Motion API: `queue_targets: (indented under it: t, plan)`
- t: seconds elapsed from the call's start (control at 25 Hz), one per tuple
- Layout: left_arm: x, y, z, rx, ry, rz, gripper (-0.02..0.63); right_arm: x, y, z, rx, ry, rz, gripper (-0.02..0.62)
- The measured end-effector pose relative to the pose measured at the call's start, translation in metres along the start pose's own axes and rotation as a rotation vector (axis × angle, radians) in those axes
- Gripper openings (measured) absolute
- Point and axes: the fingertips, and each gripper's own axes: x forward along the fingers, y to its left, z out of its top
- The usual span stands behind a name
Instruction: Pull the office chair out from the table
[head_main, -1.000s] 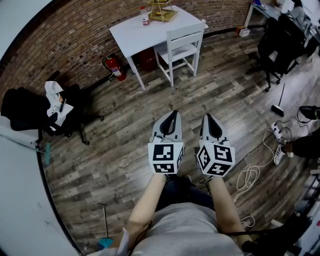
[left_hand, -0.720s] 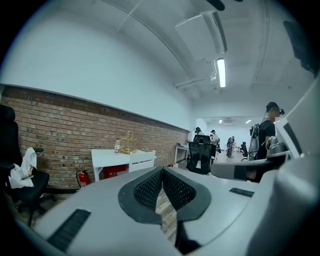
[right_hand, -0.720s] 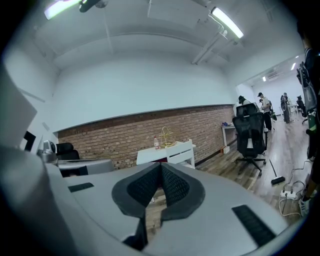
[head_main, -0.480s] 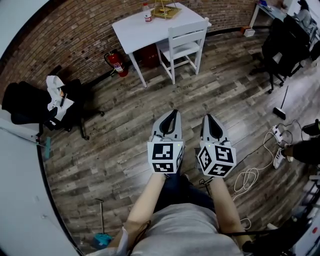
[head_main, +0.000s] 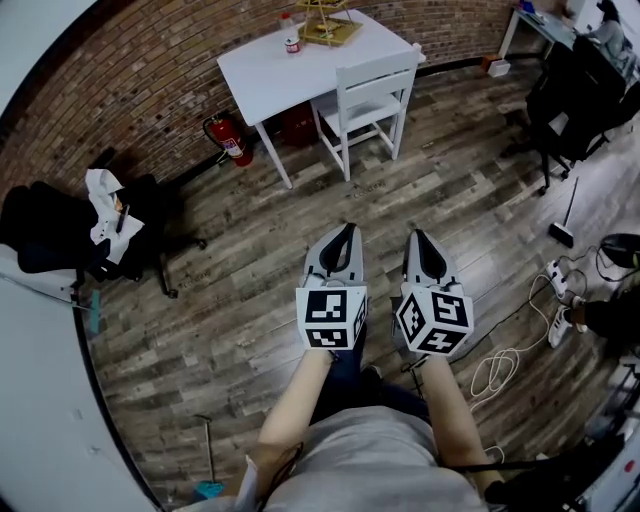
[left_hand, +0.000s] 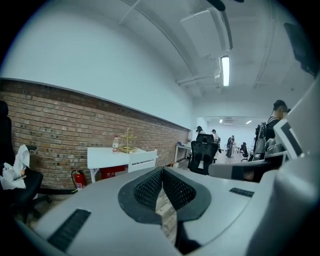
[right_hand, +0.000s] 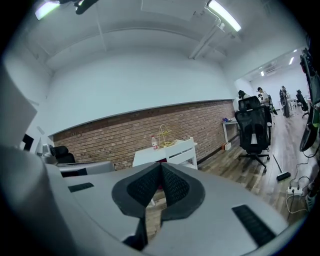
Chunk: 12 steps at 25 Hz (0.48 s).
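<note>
Chair (head_main: 368, 80) at table (head_main: 265, 65) | left gripper (head_main: 345, 227), right gripper (head_main: 416, 234) closed, empty

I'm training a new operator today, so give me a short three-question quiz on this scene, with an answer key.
1. True or false: the left tool and the right tool are both shut and empty.
2. What stands on the floor beside the white table, against the brick wall? A) fire extinguisher B) ladder C) bicycle
3. Fill in: the chair at the table is coloured ___.

Key: 1 true; 2 A; 3 white.
</note>
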Motion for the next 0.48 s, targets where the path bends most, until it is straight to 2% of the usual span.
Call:
queue_targets:
  t: [0.48]
  plan:
    - [0.095, 0.080, 0.046, 0.015, -0.013, -0.017, 0.014, 0.121, 0.025, 0.043, -0.001, -0.014, 0.001, 0.014]
